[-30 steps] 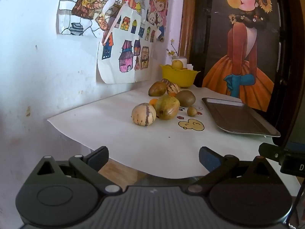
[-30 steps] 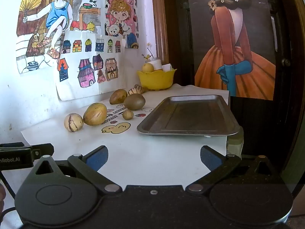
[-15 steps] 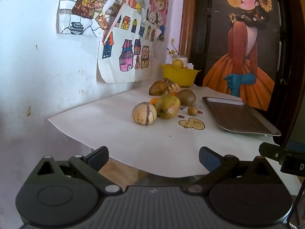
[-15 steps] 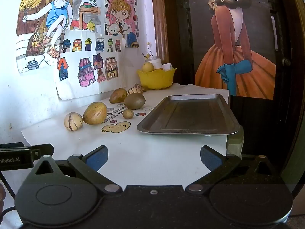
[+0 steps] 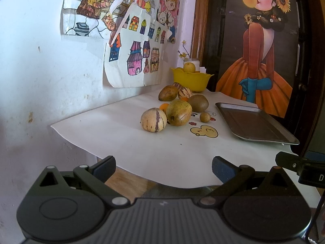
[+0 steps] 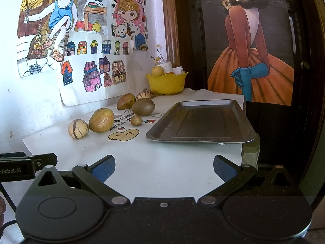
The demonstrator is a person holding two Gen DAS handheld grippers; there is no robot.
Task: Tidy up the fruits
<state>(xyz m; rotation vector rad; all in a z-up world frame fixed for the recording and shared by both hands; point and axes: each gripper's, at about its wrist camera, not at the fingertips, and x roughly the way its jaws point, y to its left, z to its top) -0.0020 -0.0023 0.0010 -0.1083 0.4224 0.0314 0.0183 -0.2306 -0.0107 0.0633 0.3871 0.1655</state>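
Note:
Several fruits lie on a white paper-covered table (image 5: 126, 142): a striped pale melon (image 5: 153, 120) (image 6: 78, 129), a green-yellow mango (image 5: 178, 112) (image 6: 101, 120), a brown kiwi (image 5: 198, 103) (image 6: 143, 106), a small round longan (image 5: 205, 117) (image 6: 136, 120), a second mango (image 5: 168, 93) (image 6: 126, 101), another striped melon (image 5: 184, 92) (image 6: 144, 96) and a small orange fruit (image 5: 163, 106). An empty metal tray (image 5: 254, 124) (image 6: 203, 121) sits to their right. My left gripper (image 5: 163, 167) and right gripper (image 6: 164, 167) both stand open at the table's near edge, holding nothing.
A yellow bowl (image 5: 191, 79) (image 6: 166, 82) with a yellow fruit stands at the back by the wall. Drawings hang on the wall (image 5: 40, 71) to the left. A dark door with a painted figure (image 6: 249, 50) is behind the tray. The table's left edge drops off.
The left gripper has tilted or lowered slightly, so the fruits sit a little higher in its view. The right view barely shifts. Both grippers stay open.

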